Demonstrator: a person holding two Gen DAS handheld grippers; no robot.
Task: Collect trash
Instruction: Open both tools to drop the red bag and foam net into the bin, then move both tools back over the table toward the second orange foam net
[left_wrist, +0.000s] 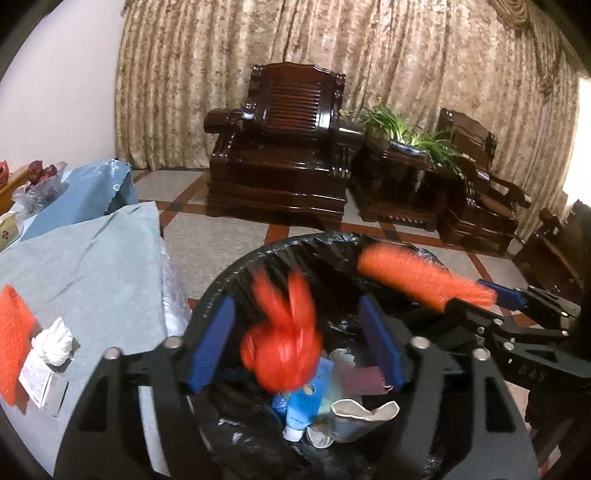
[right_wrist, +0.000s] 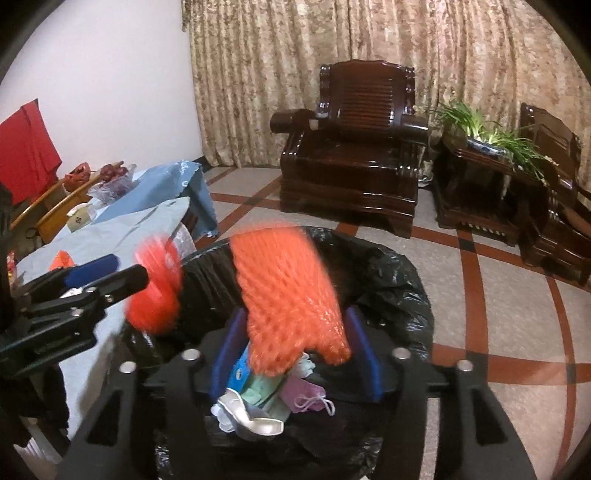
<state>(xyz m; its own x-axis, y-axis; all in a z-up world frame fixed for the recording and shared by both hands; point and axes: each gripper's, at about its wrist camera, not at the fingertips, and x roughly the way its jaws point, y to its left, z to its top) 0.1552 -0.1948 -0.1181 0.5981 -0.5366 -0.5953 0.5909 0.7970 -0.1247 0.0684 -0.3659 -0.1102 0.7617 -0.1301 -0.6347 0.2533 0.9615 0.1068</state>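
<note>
Step in hand: dropping trash into the black-lined trash bin (left_wrist: 258, 254), both pieces at once.

Left hand-held gripper (left_wrist: 295, 347) poised over the bin mouth, jaws spread wide, blue pads clear of the red foam net (left_wrist: 280, 343) blurred between them; net apparently loose and falling, nothing gripped. Right hand-held gripper (right_wrist: 295, 354) likewise over the bin, jaws wide apart, orange foam net (right_wrist: 291, 295) blurred between the pads without being pinched; by the look of it, released too.

Below, already inside the liner: blue tube (left_wrist: 301, 410), crumpled paper cup (left_wrist: 360, 417), purple face mask (right_wrist: 306, 398) and other scraps.

Still on the blue-covered worktop (left_wrist: 96, 258), just beside the bin: another orange foam net (left_wrist: 13, 332), a crumpled white tissue (left_wrist: 53, 341) and a small white box (left_wrist: 38, 384).

Next move, as a judgement: withdraw both grippers from the bin with jaws kept open, swing back to the worktop, line up on the tissue and the remaining net. Soft, light pieces, so a gentle pinch likely enough.
</note>
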